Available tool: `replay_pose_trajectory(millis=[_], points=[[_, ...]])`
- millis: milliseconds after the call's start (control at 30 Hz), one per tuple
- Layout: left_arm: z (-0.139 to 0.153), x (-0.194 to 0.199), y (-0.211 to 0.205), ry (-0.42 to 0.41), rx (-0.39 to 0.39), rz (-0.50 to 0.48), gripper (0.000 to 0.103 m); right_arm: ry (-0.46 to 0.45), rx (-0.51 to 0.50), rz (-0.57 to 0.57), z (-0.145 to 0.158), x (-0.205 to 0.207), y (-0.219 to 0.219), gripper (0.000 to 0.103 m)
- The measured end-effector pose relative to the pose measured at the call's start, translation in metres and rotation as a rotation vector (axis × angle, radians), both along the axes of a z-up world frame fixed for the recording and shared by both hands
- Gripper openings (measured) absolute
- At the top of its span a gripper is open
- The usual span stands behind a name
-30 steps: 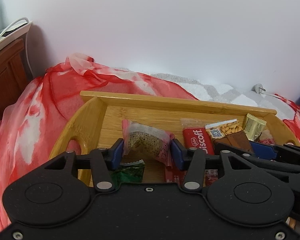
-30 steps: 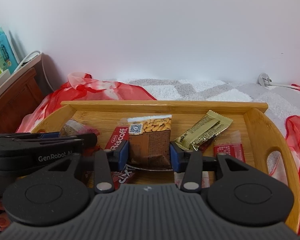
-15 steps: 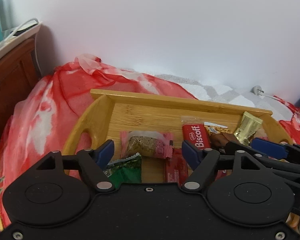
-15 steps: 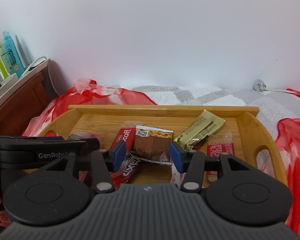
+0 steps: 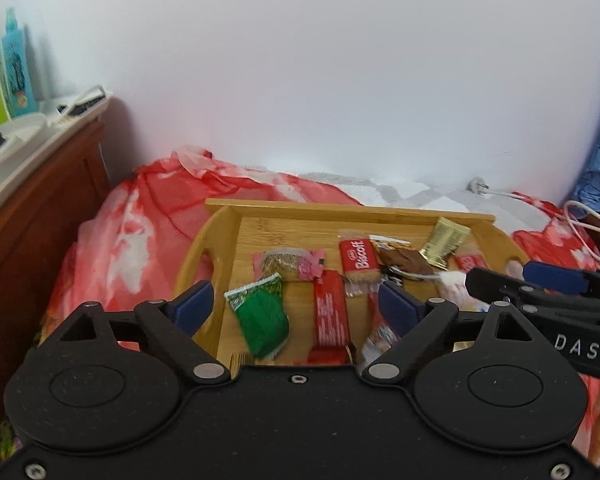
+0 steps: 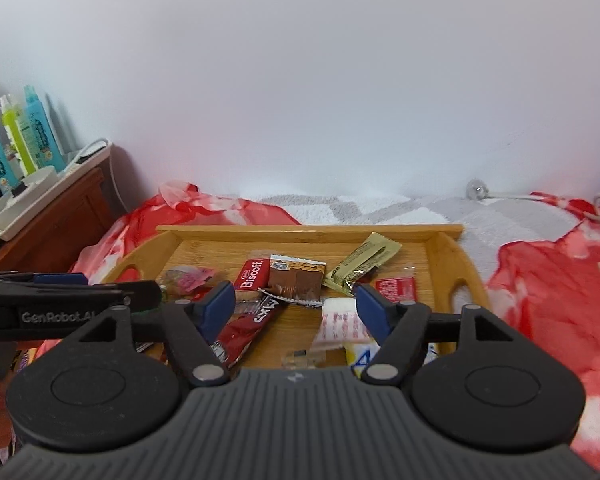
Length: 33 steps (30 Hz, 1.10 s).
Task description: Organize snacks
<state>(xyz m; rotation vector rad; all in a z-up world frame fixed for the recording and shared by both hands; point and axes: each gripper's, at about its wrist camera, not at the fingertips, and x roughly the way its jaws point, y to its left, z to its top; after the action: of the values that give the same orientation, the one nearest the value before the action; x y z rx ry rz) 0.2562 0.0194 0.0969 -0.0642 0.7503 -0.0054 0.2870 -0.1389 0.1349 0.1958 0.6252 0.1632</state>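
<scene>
Both claws are released: your left claw (image 5: 296,306) and right claw (image 6: 296,306) have jaws that have just been opening, nothing pinched in either. Each hangs over the near edge of the wooden tray (image 5: 352,211), pointing down into it.

Ahead of your left claw: pink-wrapped cake (image 5: 288,266) lies flat, long axis across the view, free of the pads. Green packet (image 5: 262,322) sits nearer, between the jaw lines, long axis running away from you. Red bar (image 5: 331,314) just right of it, same axis.

Ahead of your right claw: brown almond bar (image 6: 298,278) lies flat beyond the pads, long axis across, touching the Biscoff pack (image 6: 254,274) on its left. Gold wrapper (image 6: 364,266) tilts off to the right; small red sachet (image 6: 394,288) beside it. White wrapper (image 6: 342,320) sits under the jaw gap; labelling too blurred to read.

Snacks all appear to be in the tray, loosely scattered. Next pick likely the green packet, left claw nearer. Crowding is the hazard: neighbours touch, and your two claws sit close side by side. Tray rests on a bed with red fabric (image 5: 140,236).
</scene>
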Motion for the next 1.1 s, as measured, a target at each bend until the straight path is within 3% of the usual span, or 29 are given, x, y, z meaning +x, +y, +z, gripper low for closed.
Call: replay_pose_trajectory(millis=[300, 433, 533, 800, 1100], points=[[0.026, -0.079, -0.013, -0.067, 0.027, -0.022, 0.094, -0.051, -0.038, -0.009, 0.020, -0.063, 0.000, 0.084], [0.029, -0.114, -0.016, -0.080, 0.000, -0.017, 0.095, -0.080, -0.047, -0.014, 0.021, -0.097, 0.002, 0.086], [0.027, -0.140, -0.019, -0.083, 0.029, -0.024, 0.095, -0.079, -0.040, -0.013, 0.018, -0.120, 0.003, 0.087], [0.007, -0.195, -0.017, -0.077, 0.010, -0.013, 0.096, -0.101, -0.045, -0.010, 0.009, -0.176, 0.005, 0.089], [-0.032, -0.227, -0.021, -0.071, 0.022, -0.020, 0.096, -0.088, -0.064, -0.027, -0.023, -0.213, 0.011, 0.089]])
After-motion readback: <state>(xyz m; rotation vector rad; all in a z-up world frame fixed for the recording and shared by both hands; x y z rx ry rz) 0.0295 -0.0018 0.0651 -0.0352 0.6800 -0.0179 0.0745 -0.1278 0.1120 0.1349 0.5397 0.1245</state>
